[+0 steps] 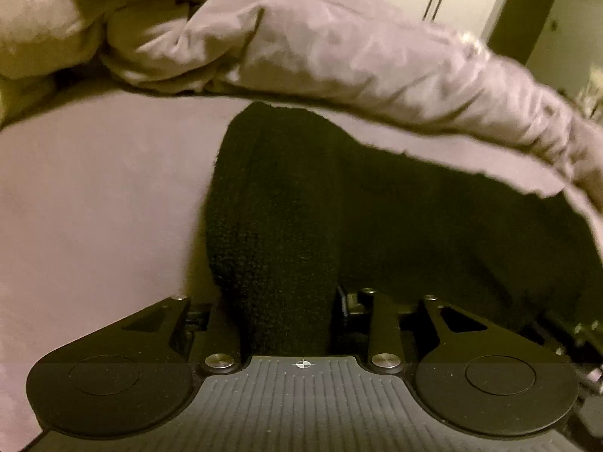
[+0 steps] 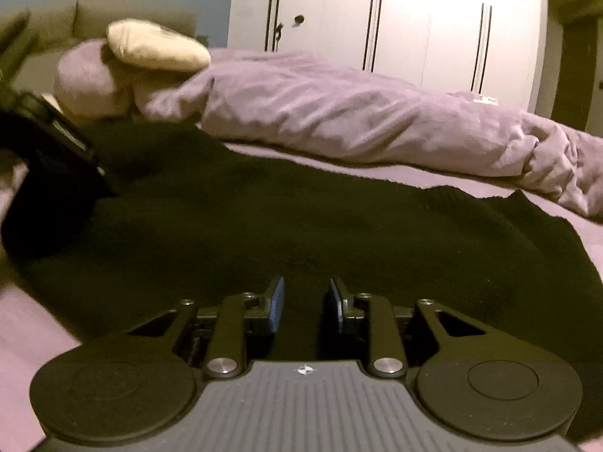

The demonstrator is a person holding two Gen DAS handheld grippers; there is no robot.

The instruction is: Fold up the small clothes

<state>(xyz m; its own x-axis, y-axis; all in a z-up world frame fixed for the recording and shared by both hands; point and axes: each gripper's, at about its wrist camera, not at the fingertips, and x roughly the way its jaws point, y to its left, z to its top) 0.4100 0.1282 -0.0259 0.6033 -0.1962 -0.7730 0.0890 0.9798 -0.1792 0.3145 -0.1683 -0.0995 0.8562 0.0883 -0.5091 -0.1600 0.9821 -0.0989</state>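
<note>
A black knitted garment (image 2: 301, 222) lies spread on a purple bed sheet (image 1: 94, 196). In the left wrist view a thick fold of the garment (image 1: 279, 226) rises between the jaws of my left gripper (image 1: 286, 312) and hides its fingers; the gripper is shut on this fold. My right gripper (image 2: 306, 301) hovers just over the garment's near part with its blue-padded fingers (image 2: 277, 301) a little apart and nothing between them. My left gripper also shows in the right wrist view (image 2: 56, 139), at the garment's far left edge.
A crumpled purple duvet (image 2: 358, 124) lies across the bed behind the garment. A cream pillow (image 2: 158, 47) sits on it at the left. White wardrobe doors (image 2: 395, 15) stand behind the bed.
</note>
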